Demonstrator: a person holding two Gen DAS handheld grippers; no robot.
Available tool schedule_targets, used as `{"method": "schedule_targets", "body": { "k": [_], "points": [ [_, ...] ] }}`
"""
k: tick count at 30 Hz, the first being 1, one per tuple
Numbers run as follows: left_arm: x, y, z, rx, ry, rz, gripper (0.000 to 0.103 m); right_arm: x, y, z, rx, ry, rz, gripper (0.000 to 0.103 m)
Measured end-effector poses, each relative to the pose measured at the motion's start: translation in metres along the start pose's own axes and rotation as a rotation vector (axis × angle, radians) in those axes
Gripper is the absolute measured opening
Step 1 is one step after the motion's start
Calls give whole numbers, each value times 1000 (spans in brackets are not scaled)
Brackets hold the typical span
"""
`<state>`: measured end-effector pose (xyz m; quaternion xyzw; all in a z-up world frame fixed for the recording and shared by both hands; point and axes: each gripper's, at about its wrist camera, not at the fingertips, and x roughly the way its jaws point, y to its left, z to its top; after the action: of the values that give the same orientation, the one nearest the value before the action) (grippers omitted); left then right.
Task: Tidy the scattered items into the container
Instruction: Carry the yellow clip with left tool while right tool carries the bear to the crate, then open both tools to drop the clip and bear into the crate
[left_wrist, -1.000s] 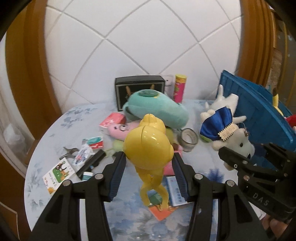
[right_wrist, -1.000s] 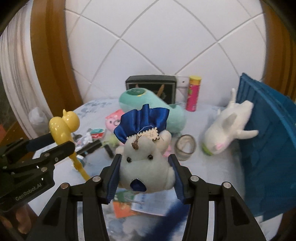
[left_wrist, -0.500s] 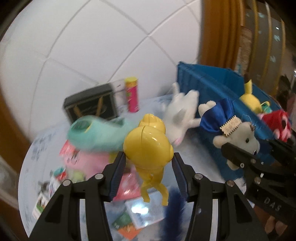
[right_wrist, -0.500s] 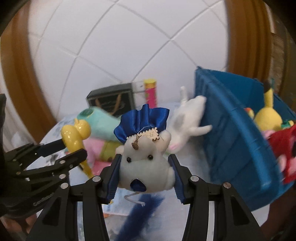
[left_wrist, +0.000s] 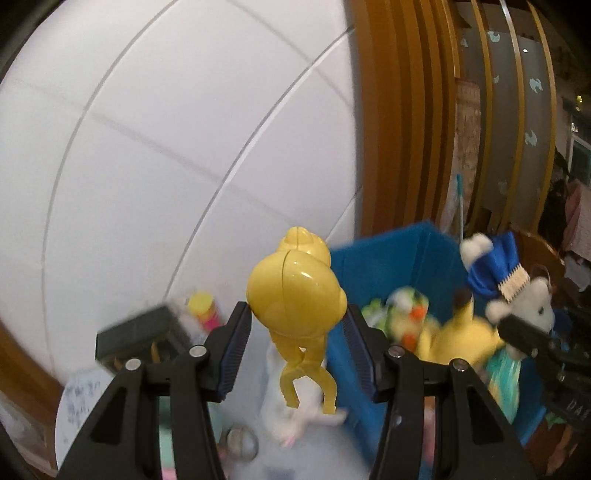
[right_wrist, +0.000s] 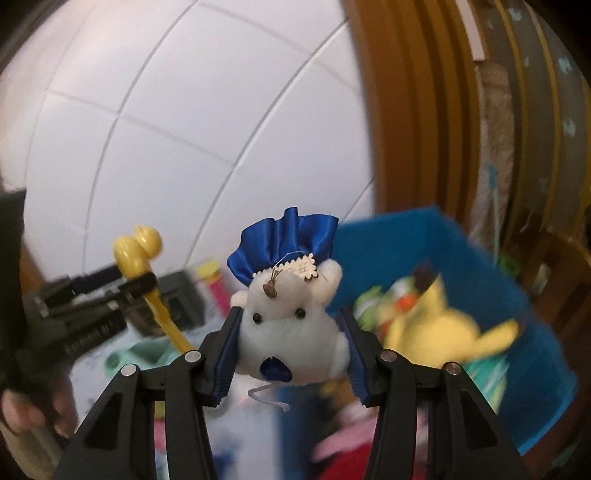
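Observation:
My left gripper is shut on a yellow plastic duck toy, whose two thin legs hang down between the fingers. My right gripper is shut on a white plush mouse with a blue satin bow. Both are held in the air beside the blue bin, which holds a yellow plush and other soft toys. From the right wrist view the duck toy and the left gripper show at the left, and the blue bin lies ahead to the right.
A white plush lies on the floral table against the bin's near wall. A black box and a pink and yellow tube stand at the back by the white padded wall. A hand grips the left tool.
Both grippers have swung right and upward with their toys, from over the cluttered table toward the blue bin. The bin's inside now fills the right of both views.

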<state>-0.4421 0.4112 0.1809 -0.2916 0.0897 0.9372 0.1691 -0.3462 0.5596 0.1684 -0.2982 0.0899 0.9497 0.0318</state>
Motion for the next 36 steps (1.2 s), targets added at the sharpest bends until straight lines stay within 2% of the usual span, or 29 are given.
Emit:
{"method": "schedule_targets", "body": {
  "k": [4,6,9,15,19,21,23,24,25,26,31,36],
  "points": [
    [38,-46,60,-13,13,-31,51,18,-55,54,-22,10,-62,50],
    [58,-68,74,-4,36,-37,51,32,-81,73,-29,26,-81,50],
    [91,-101,91,3,85,-60,51,57,-106,81,-31,68,-94,50],
    [153,-137,70,39,228,-86,51,111,-145,78,-12,169,-99,50],
    [172,-136,55,42,292,-83,52,142,-160,68,-1,228,-116,53],
    [182,-135,47,43,324,-82,63,153,-166,62,3,255,-129,58],
    [192,-135,39,45,356,-80,82,159,-169,61,10,264,-131,64],
    [197,-134,35,46,372,-80,83,161,-170,61,8,266,-134,70],
    [201,-134,32,46,388,-79,83,163,-170,61,6,269,-137,82],
    [201,-134,31,47,389,-75,83,164,-171,60,3,272,-140,88],
    [199,-131,28,53,400,-61,83,168,-165,56,-30,279,-176,89],
    [179,-119,26,58,393,-46,83,158,-147,51,-43,294,-167,94]
  ]
}}
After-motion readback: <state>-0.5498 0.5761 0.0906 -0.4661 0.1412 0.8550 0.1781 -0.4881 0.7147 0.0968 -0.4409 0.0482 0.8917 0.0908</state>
